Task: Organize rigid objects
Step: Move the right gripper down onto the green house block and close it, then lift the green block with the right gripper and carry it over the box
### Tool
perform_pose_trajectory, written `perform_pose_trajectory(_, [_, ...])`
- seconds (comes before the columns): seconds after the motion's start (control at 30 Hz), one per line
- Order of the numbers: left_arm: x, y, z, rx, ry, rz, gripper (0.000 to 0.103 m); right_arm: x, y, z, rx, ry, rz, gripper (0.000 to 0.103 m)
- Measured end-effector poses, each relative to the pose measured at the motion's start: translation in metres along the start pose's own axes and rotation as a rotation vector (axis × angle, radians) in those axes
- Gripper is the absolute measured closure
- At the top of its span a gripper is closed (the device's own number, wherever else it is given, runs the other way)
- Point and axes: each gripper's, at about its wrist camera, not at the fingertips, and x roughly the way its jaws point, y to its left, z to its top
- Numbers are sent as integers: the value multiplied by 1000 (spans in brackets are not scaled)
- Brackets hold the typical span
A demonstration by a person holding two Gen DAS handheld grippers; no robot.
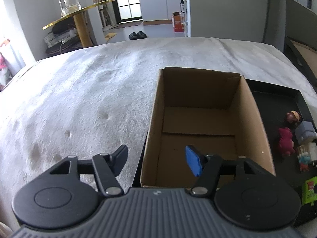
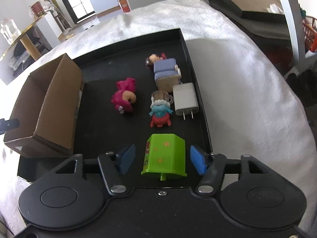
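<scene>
1. Right gripper [image 2: 162, 158] straddling the green toy box [image 2: 164, 156], jaws partway open, a gap showing on both sides, pads not yet pressing; nothing held.
2. Left gripper [image 1: 156, 160] with jaws partway apart across the near left wall of the cardboard box [image 1: 200, 119]: black finger outside, blue pad inside, no contact seen, nothing gripped.
3. Judged barely begun: cardboard box interior bare as far as visible, every item lying on the black tray [image 2: 99, 99] beside it.
4. Left to do, apparently: all pieces to be moved into the box, the green one likely first.
5. Count on the tray: one green toy box, one pink figurine [image 2: 124, 97], one blue-and-red figurine [image 2: 160, 111], one figure in a blue bed [image 2: 164, 69], one white charger plug [image 2: 185, 99]. Five items, one cardboard box, one tray.
</scene>
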Motion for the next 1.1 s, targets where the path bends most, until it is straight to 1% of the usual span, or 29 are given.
perform_pose_trajectory(0.13, [6, 2, -3, -9, -5, 13, 48, 10, 3, -3, -1, 16, -28, 44])
perform_pose_trajectory(0.2, [11, 8, -3, -50, 17, 4, 58, 16, 2, -5, 19, 36, -28, 45])
perform_pose_trajectory(0.23, [14, 12, -4, -80, 31, 4, 60, 20, 1, -7, 29, 47, -28, 45])
perform_pose_trajectory(0.3, [18, 16, -5, -113, 38, 33, 72, 28, 0, -9, 47, 74, -34, 48])
perform_pose_trajectory(0.43, [24, 15, -8, -104, 41, 35, 77, 36, 3, -8, 64, 76, -41, 48])
perform_pose_trajectory(0.53, [24, 15, -11, -101, 28, 35, 79, 37, 7, -6, 65, 66, -50, 48])
perform_pose_trajectory(0.6, [23, 13, -13, -96, 17, 38, 86, 38, 9, -6, 62, 63, -52, 49])
perform_pose_trajectory(0.9, [20, 11, -15, -85, -19, 47, 86, 29, 24, 0, -2, 13, -81, 49])
perform_pose_trajectory(1.1, [22, 12, -16, -83, -30, 49, 86, 23, 36, 7, -41, -28, -81, 49])
